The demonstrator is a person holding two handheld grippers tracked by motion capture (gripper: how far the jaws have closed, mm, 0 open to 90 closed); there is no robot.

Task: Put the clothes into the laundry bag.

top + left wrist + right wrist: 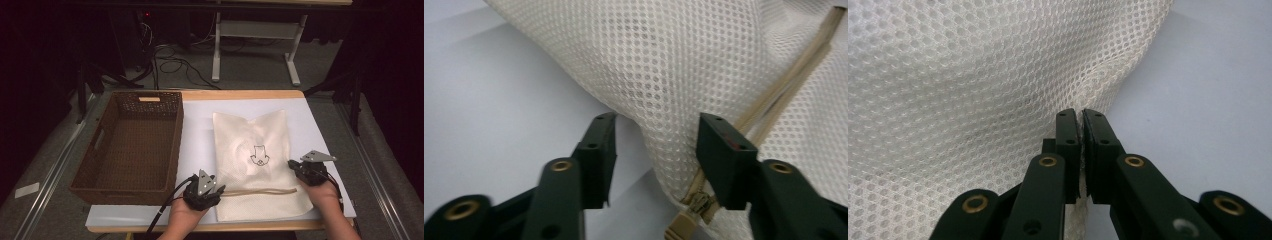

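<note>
No legible text or numbers; the mesh bag (252, 160) bears only a small black outline emblem (259, 154).

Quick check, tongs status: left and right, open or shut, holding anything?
Left tongs: open, jaws either side of the white mesh zip bag's corner, not clamped.
Right tongs: shut on the bag's edge.

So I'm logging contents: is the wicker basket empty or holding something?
Empty. The high view shows the wicker basket with only its bare woven floor; the mesh bag lies outside it on the white sheet.
</note>
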